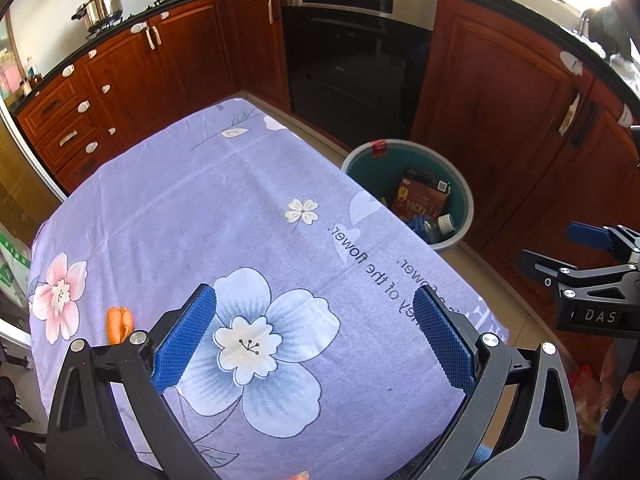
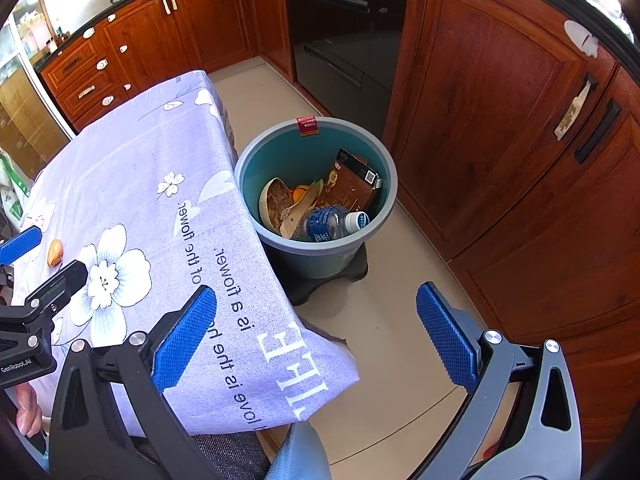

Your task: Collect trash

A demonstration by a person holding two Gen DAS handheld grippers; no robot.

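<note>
Two grippers are present, one per hand. The left gripper (image 1: 314, 336) occupies the lower centre of its own view, its two blue pads spread wide with nothing between them, above a large blue printed flower on the tablecloth (image 1: 200, 208); the right gripper (image 2: 316, 338) stands likewise at the lower centre of its view, pads wide apart and empty, over the table's right edge and the pale floor (image 2: 400, 320).

One table, covered in the lilac floral cloth, fills the left and middle of both views; one piece of trash lies on it, a small orange scrap (image 1: 119, 323) at lower left in the left view, just beside the left gripper's left arm.

One round teal bin (image 2: 384, 160) stands on a dark base on the floor at centre of the right view, close against the table's right edge; inside it are counted one brown carton (image 2: 352, 186), one plastic bottle (image 2: 330, 222) with a white cap, one husk-like shell (image 2: 274, 202), and some peel, its piece count unclear.

One steel pot (image 1: 102, 4) sits on the hob at upper left; one black oven (image 1: 356, 60) is set in the wooden cabinets at top centre.
</note>
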